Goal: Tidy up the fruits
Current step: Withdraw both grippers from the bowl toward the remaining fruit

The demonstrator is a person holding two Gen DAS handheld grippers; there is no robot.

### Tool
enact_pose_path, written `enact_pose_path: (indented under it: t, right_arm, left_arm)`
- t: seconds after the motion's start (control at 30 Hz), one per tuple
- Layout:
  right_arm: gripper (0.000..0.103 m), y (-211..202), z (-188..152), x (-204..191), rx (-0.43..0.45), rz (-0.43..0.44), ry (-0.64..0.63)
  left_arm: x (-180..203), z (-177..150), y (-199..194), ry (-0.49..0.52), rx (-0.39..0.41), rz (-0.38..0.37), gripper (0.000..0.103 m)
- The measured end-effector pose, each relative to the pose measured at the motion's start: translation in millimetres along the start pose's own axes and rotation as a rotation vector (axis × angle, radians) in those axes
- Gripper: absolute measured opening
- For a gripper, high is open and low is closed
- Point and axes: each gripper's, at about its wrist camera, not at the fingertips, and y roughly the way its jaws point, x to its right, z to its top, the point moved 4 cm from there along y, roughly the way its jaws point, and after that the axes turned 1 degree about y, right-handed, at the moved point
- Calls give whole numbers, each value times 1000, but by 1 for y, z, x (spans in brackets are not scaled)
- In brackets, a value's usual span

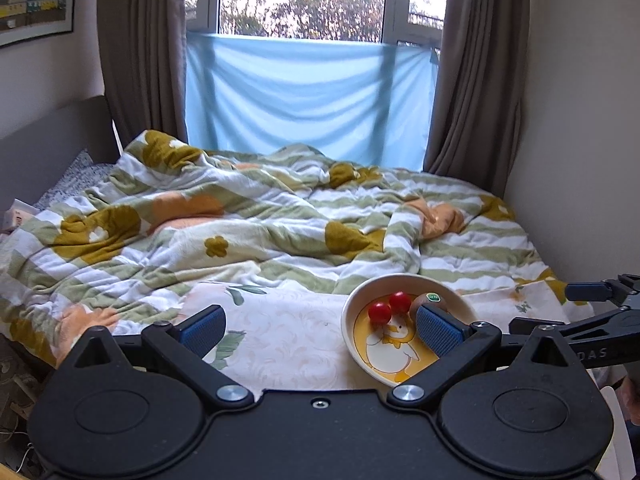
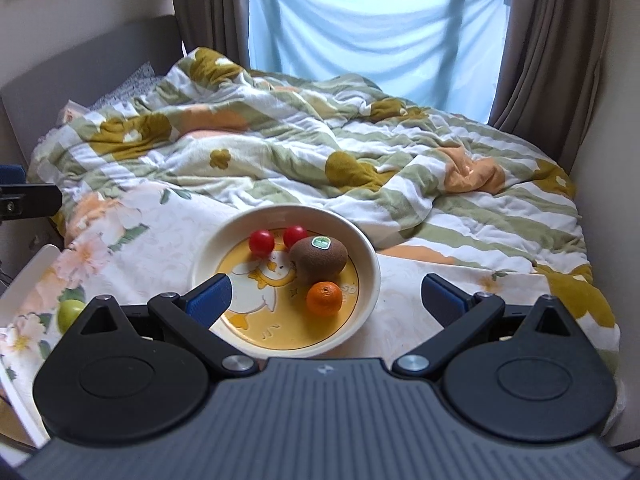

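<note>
A cream bowl with a yellow duck picture sits on the floral sheet at the bed's near end. In it lie two cherry tomatoes, a brown kiwi with a green sticker and a small orange. My right gripper is open and empty, just above the bowl's near side. My left gripper is open and empty, left of the bowl; its right finger hides part of the kiwi. A green fruit lies at the left on the sheet.
A rumpled green-striped flowered quilt covers the bed behind the bowl. A white tray edge is at the left. Walls stand close on both sides, with a window, a blue cloth and curtains beyond.
</note>
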Motion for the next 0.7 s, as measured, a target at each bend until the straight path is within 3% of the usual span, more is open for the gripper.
enact_pose_path:
  t: [0.37,0.7]
  right_arm:
    - [103,-64,-14,-25,49,-21,66]
    - [103,-87,-49,-66,52,-81,94]
  left_arm:
    - [-26,-23,-47,-12,46,-7,103]
    - [-52,-62,-46,55,19,-58,103]
